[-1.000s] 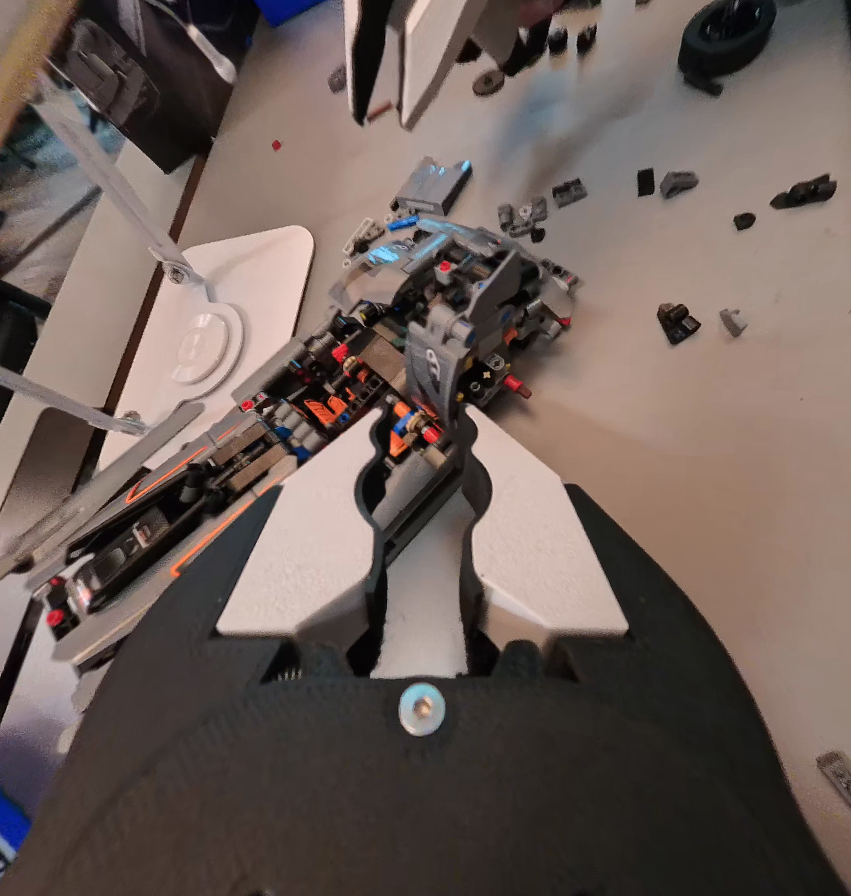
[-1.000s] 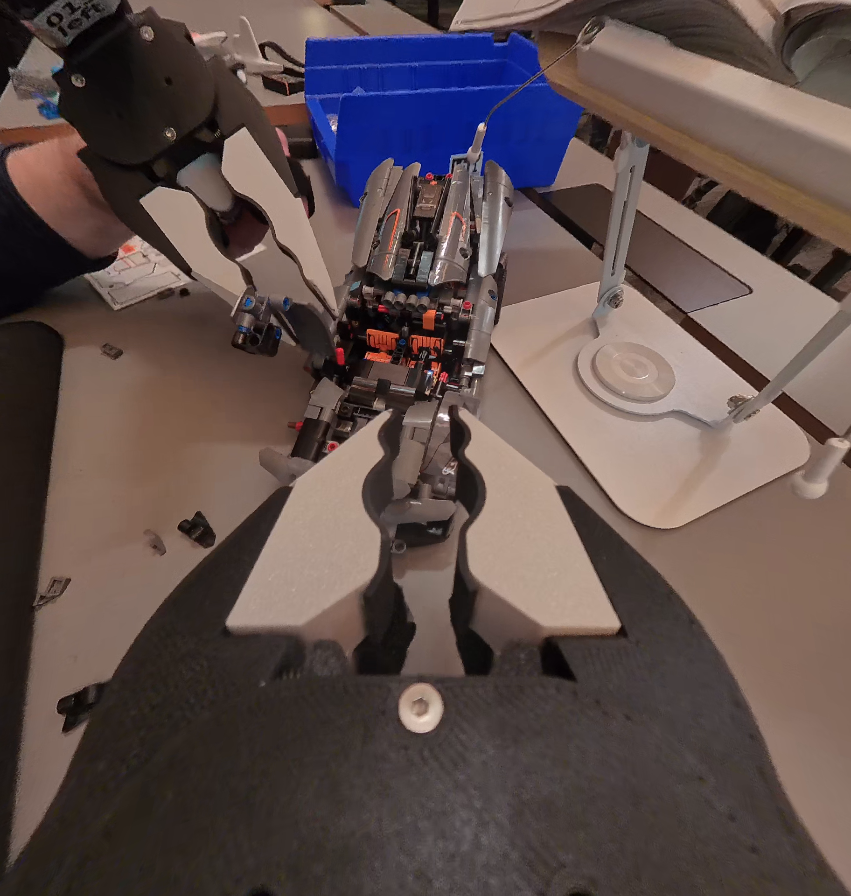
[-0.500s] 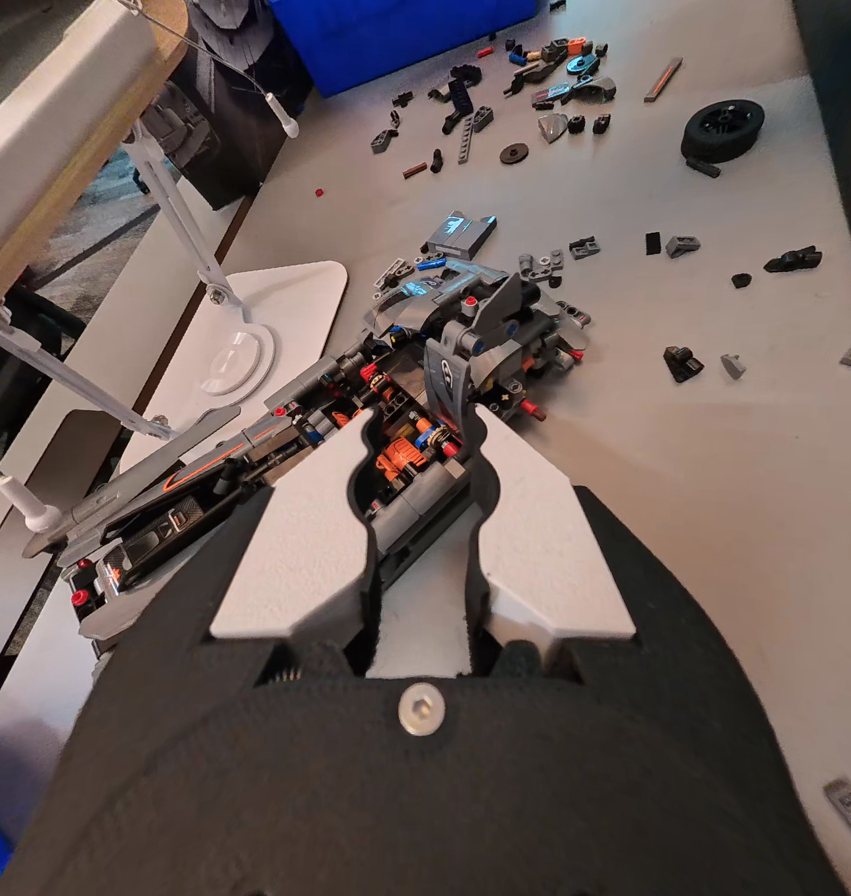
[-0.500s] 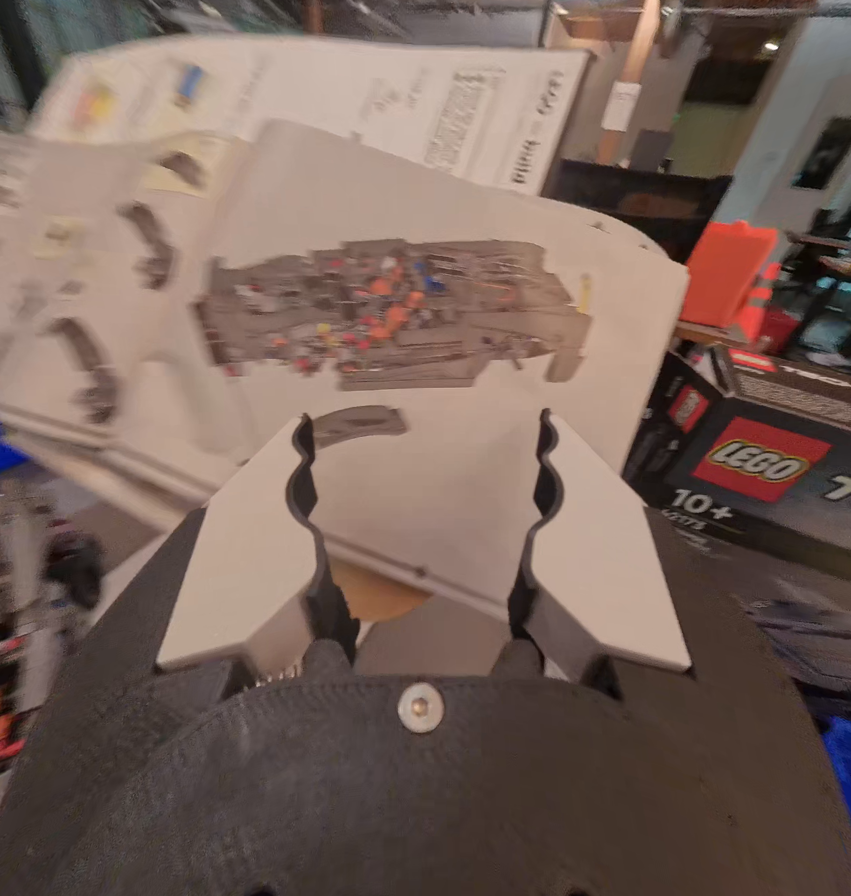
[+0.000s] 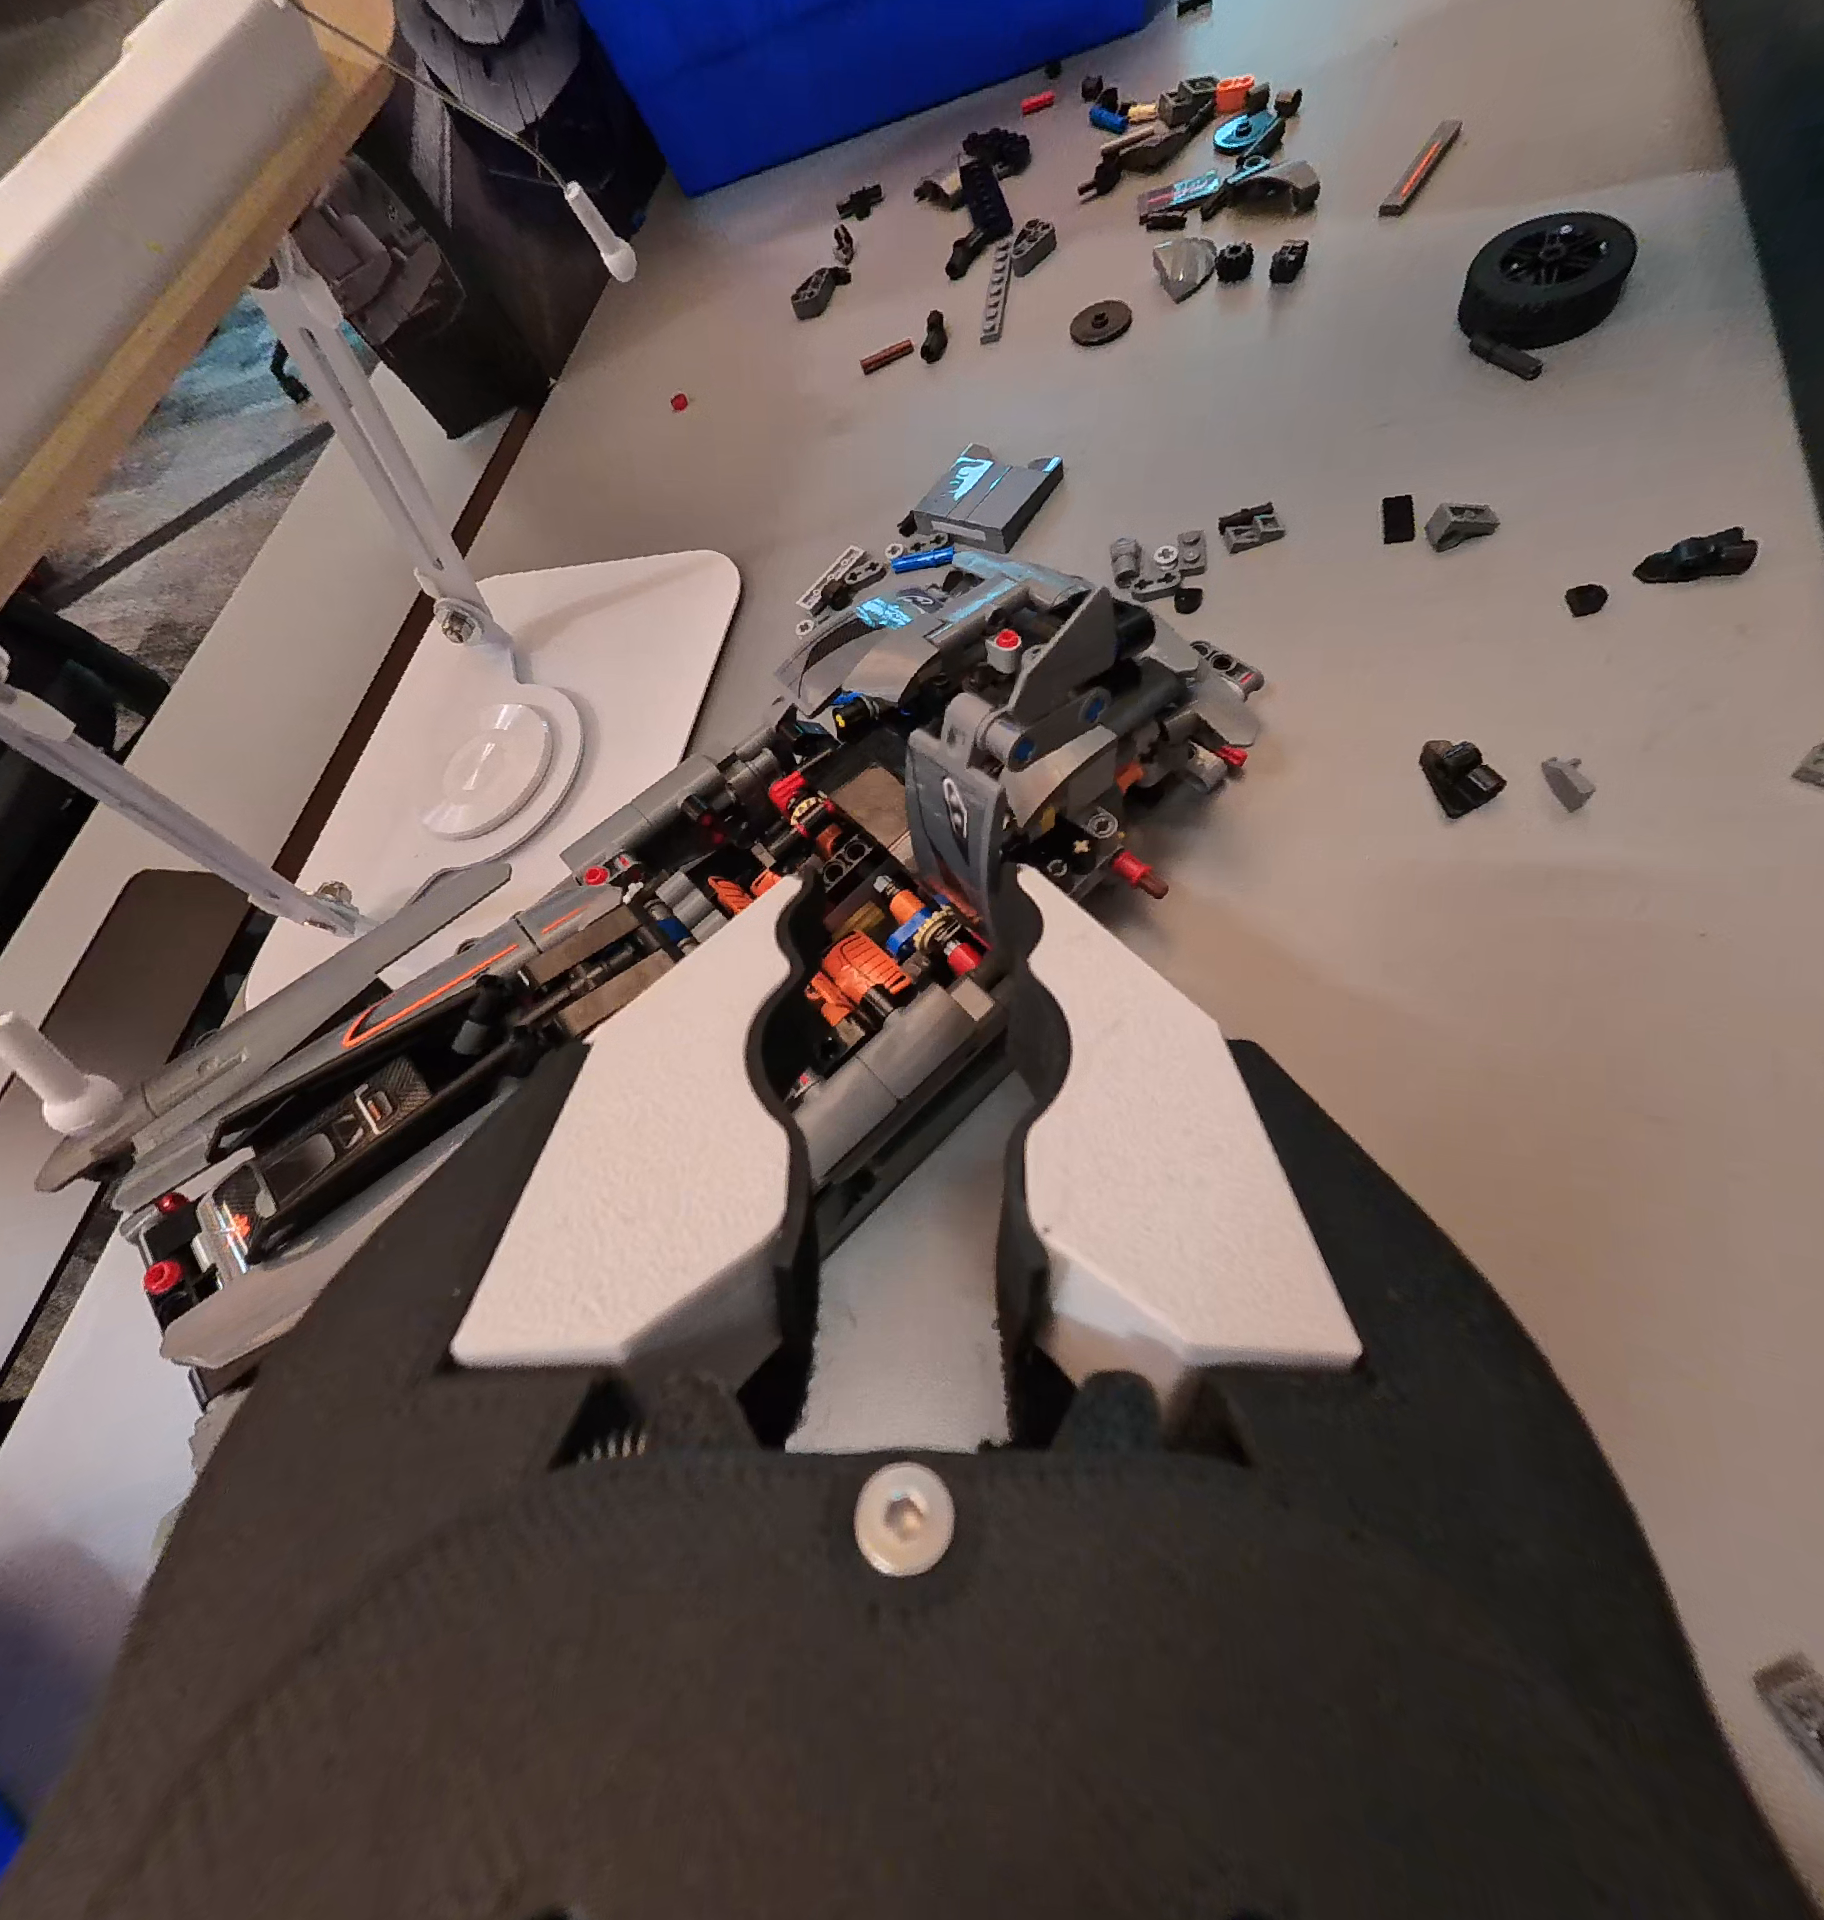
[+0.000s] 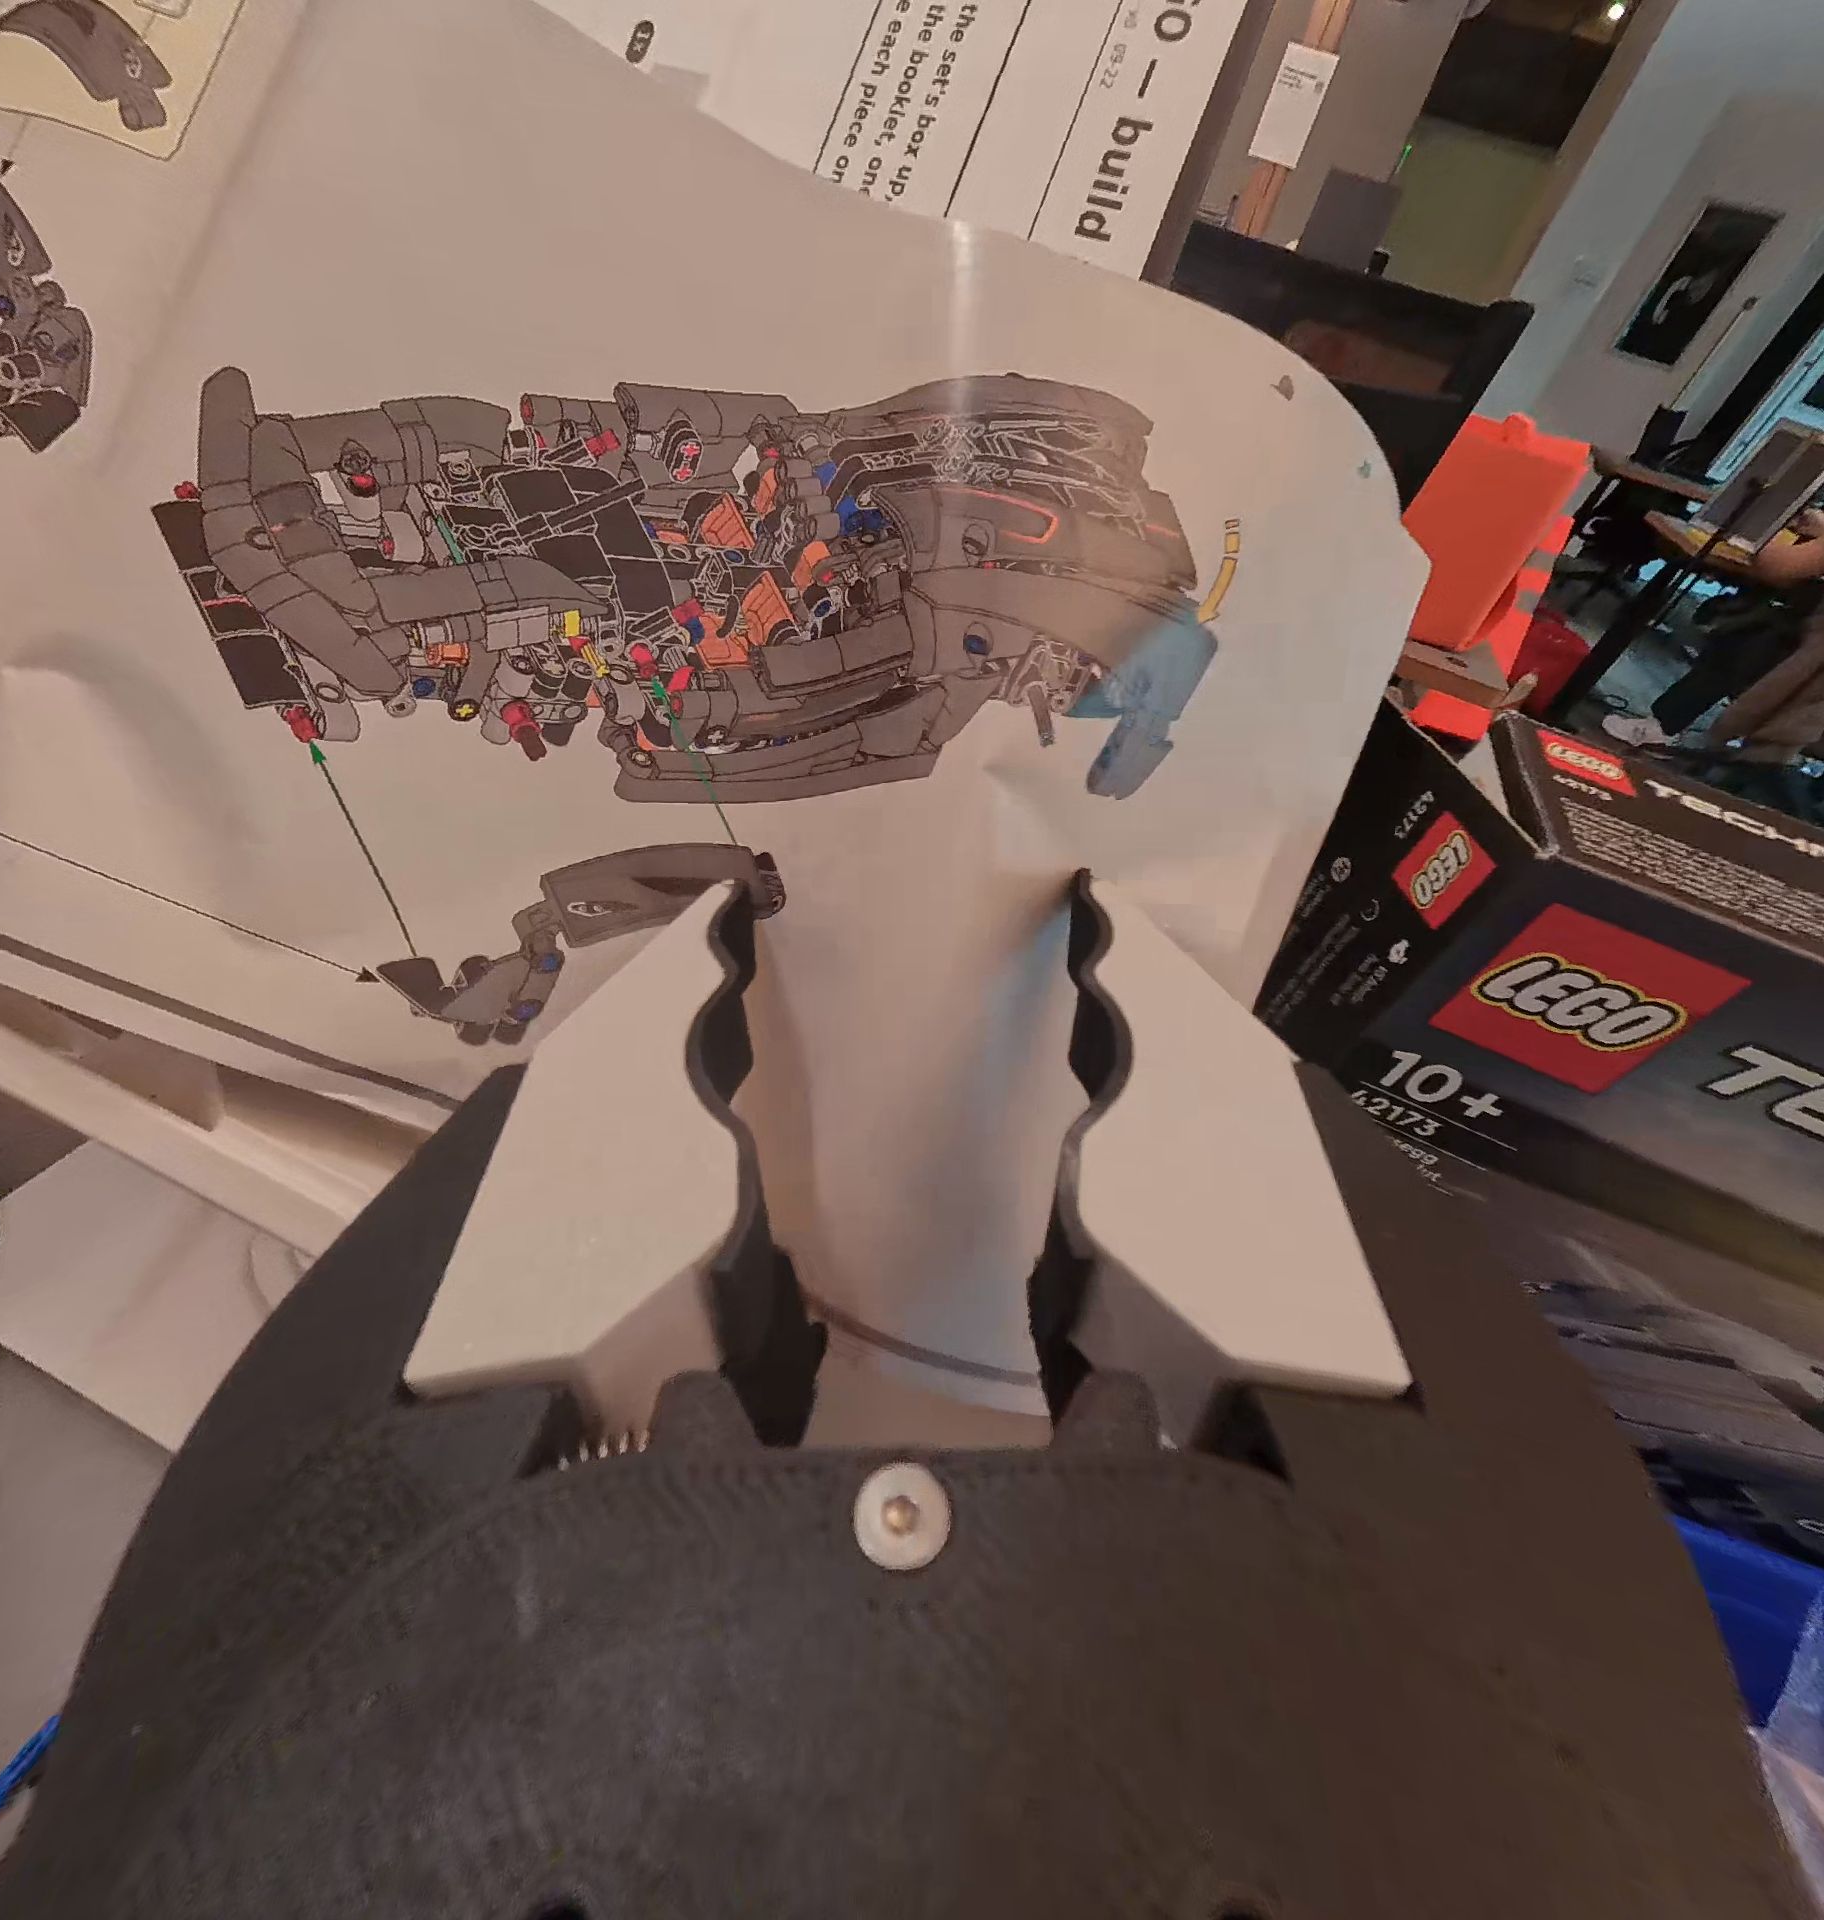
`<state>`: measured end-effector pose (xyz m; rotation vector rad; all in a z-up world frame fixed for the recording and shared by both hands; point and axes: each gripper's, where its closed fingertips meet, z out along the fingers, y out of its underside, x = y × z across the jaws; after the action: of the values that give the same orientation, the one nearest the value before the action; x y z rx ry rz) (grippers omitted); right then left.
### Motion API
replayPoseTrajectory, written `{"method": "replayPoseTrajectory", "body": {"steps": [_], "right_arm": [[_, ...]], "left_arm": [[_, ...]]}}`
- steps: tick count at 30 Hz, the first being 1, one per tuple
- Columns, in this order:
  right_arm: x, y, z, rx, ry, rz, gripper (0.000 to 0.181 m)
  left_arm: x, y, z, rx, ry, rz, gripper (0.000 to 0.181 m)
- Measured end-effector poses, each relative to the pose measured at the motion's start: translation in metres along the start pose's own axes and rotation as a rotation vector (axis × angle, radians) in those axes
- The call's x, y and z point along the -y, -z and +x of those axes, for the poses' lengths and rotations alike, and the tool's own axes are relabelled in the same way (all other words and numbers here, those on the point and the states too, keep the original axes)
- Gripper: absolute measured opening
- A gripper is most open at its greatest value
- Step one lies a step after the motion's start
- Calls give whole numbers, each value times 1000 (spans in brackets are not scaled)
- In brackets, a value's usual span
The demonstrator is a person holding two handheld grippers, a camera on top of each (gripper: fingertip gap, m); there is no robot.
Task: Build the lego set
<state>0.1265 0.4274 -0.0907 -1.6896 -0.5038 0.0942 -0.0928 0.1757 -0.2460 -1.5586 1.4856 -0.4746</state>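
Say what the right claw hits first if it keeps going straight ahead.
Most likely the open instruction booklet: the right claw is open and empty, aimed at the page just below the printed car diagram. Depth is unclear, but nothing shows between them.

Your left view is sharp and evenly lit, warm indoor light on the worktop (image 5: 1407, 1039), soft short shadows under the loose pieces ahead of the tool (image 5: 903, 894). Bluish glare glints off the grey panels of the model (image 5: 949, 613) just past the tips. Straight lines bow at the edges, wide-angle stretch. Your right view is dimmer behind, bright on the instruction page (image 6: 679, 312) ahead of the tool (image 6: 913, 894), slight blur at the page's right edge and the far room.
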Motion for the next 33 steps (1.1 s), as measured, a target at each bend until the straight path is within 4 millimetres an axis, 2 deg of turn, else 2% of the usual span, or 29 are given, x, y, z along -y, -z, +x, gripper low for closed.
{"method": "replayPoseTrajectory", "body": {"steps": [8,11,15,19,21,23,33], "right_arm": [[4,14,5,-31,81,19,16],[6,18,3,-38,112,25,7],[11,25,0,-38,142,33,7],[22,34,-6,-12,154,52,18],[25,37,-12,29,159,51,16],[22,36,-19,72,154,26,5],[37,50,-52,213,152,98,17]], "left_arm": [[-1,1,-1,-1,1,-3,31],[-1,1,-1,-2,2,-2,31],[-1,1,-1,-2,0,-4,31],[-1,1,-1,-2,0,-5,31],[-1,1,-1,-1,-1,-5,31],[-1,1,0,-3,-1,-5,31],[-1,1,0,-1,-4,-7,30]]}}
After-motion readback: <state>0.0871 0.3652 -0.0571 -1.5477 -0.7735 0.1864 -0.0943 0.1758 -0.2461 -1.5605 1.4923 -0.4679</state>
